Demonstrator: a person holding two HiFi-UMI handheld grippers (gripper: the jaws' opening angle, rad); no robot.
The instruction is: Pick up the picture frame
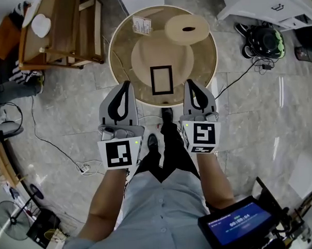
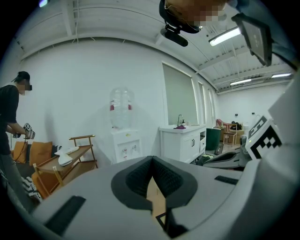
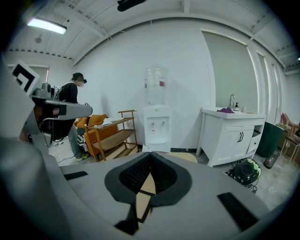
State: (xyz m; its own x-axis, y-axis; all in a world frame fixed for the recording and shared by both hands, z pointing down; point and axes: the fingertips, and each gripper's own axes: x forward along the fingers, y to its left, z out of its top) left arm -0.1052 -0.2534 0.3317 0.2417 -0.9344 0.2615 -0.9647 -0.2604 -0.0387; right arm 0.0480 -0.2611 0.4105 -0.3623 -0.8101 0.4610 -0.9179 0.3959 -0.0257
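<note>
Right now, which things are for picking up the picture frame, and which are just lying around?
For the job:
picture frame, flat on the round table
left gripper, shut
right gripper, shut

Just lying about:
round disc with a hole
small packet
wooden shelf

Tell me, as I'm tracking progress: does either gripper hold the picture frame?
No, the picture frame lies flat on the table, untouched, between the left gripper and right gripper.

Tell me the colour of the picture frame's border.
Black; the picture frame shows best in the head view.
</note>
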